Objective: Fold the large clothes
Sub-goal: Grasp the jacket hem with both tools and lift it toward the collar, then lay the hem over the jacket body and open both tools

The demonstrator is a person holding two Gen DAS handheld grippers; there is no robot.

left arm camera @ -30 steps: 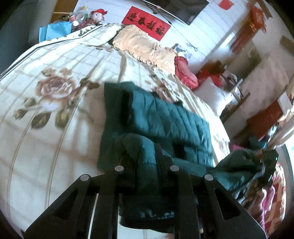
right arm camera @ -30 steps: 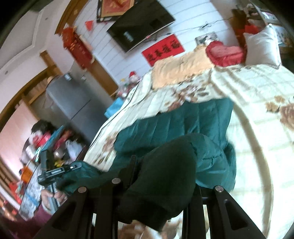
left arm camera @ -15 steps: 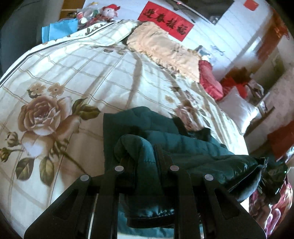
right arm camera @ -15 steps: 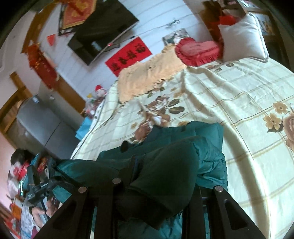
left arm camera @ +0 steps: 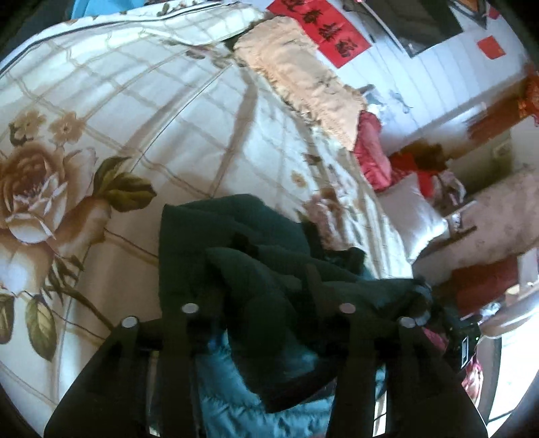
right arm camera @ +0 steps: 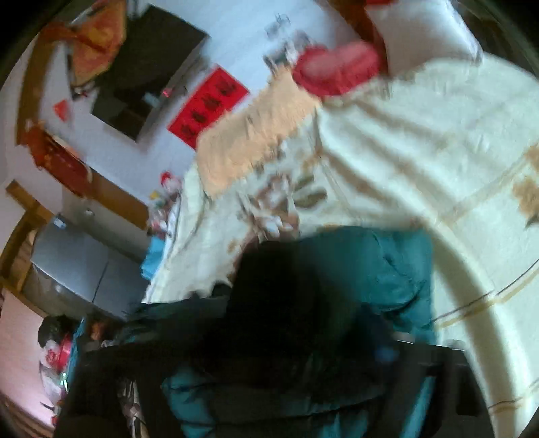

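Observation:
A dark green quilted jacket (left arm camera: pixel 202 229) lies bunched and doubled over on the floral bedspread (left arm camera: pixel 168 118). In the left wrist view, my left gripper (left arm camera: pixel 262 303) is low over the jacket's near edge. Its jaws are opening, and a thick fold of jacket lies loose between the spread fingers. The right wrist view is blurred. There my right gripper (right arm camera: pixel 269 353) is also opening, with its fingers far apart at the frame's sides. The jacket (right arm camera: pixel 387 269) heaps up dark between them without being pinched, and its teal side lies on the bedspread (right arm camera: pixel 421 151).
A peach blanket (left arm camera: pixel 303 74), a red cushion (left arm camera: pixel 370 148) and a white pillow (left arm camera: pixel 414 222) sit at the bed's far end. A red banner (left arm camera: pixel 323 30) and a dark screen (right arm camera: pixel 145 74) hang on the wall. A grey fridge (right arm camera: pixel 84 269) and clutter stand beside the bed.
Both grippers carried the jacket's near edge forward over the rest, so it now lies doubled in a shorter heap. Both pairs of fingers, pinched on fabric before, have spread apart.

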